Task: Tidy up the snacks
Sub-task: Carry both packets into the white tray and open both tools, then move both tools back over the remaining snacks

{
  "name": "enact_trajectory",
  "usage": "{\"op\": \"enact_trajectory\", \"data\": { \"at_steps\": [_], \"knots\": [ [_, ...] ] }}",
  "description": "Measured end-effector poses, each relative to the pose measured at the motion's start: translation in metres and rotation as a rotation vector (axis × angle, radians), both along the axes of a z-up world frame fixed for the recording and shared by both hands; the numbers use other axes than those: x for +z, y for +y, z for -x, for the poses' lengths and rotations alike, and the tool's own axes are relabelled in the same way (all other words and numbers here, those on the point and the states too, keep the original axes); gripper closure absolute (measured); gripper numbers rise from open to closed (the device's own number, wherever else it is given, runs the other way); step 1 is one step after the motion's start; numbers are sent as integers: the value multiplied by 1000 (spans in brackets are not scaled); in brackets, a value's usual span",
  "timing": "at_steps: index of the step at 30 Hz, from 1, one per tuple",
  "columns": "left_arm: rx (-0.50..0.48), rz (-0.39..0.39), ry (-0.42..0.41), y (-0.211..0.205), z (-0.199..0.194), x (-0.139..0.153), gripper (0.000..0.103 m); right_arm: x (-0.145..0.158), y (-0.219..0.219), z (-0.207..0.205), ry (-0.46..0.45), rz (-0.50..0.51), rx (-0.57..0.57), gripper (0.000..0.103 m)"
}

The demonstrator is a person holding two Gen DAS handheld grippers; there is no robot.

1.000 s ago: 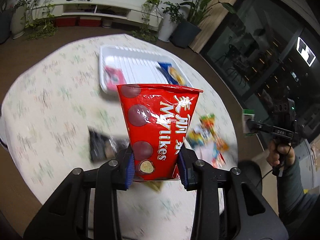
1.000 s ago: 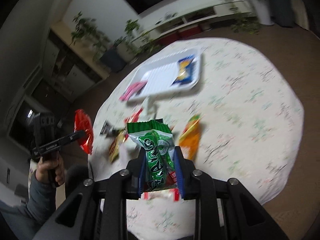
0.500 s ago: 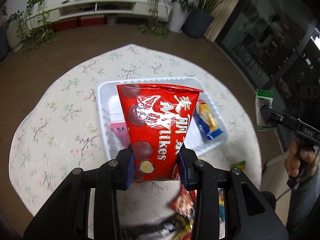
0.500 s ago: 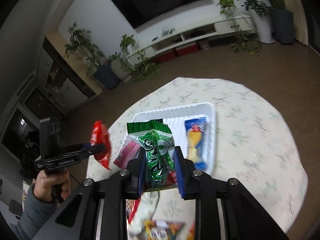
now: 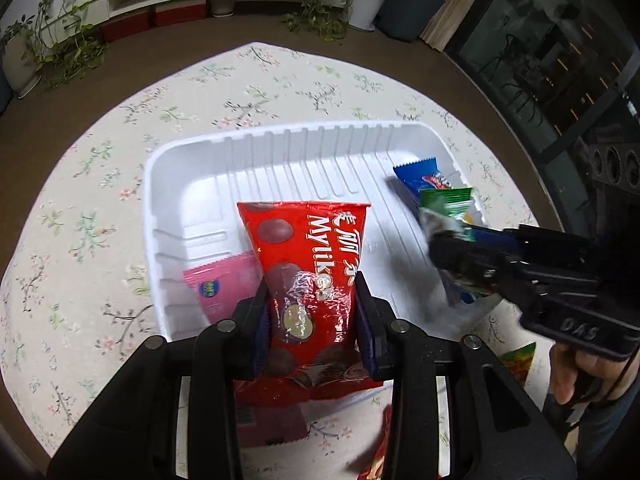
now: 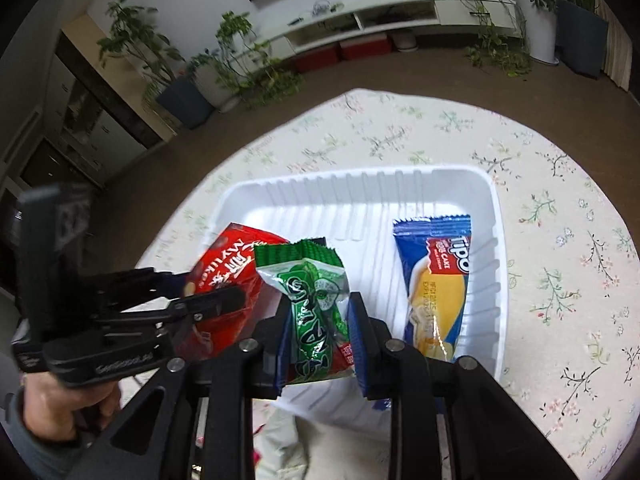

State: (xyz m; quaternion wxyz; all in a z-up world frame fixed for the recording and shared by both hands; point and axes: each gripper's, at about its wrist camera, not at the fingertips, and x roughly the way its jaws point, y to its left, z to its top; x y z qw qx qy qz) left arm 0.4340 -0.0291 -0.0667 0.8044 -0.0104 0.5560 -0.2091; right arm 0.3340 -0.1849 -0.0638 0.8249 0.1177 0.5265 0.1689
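My left gripper [image 5: 314, 312] is shut on a red Mylikes chocolate bag [image 5: 308, 252], held over the near left part of the white tray [image 5: 192, 160]. My right gripper [image 6: 318, 328] is shut on a green snack packet [image 6: 316, 304], held over the tray's [image 6: 496, 216] near edge. The right gripper [image 5: 448, 252] with the green packet [image 5: 446, 204] shows at the tray's right side in the left wrist view. The left gripper [image 6: 224, 292] with the red bag [image 6: 228, 264] shows at the left in the right wrist view.
A pink packet [image 5: 224, 284] lies in the tray at the left, a blue Tipo cake packet [image 6: 436, 284] at the right. Several loose snacks [image 5: 516, 360] lie on the floral tablecloth [image 5: 80, 200] near me. Plants and a low white cabinet [image 6: 380, 16] stand beyond the round table.
Both grippers have moved forward and down with their packets, from above the table's near side to just over the tray. They have come closer to each other.
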Motion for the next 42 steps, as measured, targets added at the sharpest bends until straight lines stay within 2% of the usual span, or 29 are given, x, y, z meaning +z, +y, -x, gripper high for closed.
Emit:
{"op": "enact_trajectory", "data": {
  "at_steps": [10,17,19,24,26,28,32,34,36,38,42],
  "knots": [
    [-17,-37,-22,-22,-2,-20,69,-24,4,-6,20,88,-2,75],
    [0,-39,-37,-24,-3,-30,62,-34,8,-8,25,123,1,67],
    [20,-43,-36,-21,-3,-33,51,-34,8,-7,17,140,5,67],
    [27,-40,-42,-17,-1,-33,49,-33,10,-7,13,148,11,63],
    [32,-37,-52,-10,4,-28,44,-30,9,-6,5,150,6,59],
    [42,-27,-71,-5,7,-20,32,-25,9,-4,-9,145,-1,53],
    [64,13,-115,6,18,3,17,-6,3,4,-48,128,-14,37],
    [70,33,-140,11,27,17,5,9,0,12,-84,123,-18,33],
    [71,50,-156,15,37,29,1,22,-5,21,-120,100,-26,25],
    [76,71,-179,24,52,44,0,41,-14,36,-174,51,-46,14],
    [74,94,-250,38,92,67,0,72,-29,68,-260,-37,-68,0]
  ]
}}
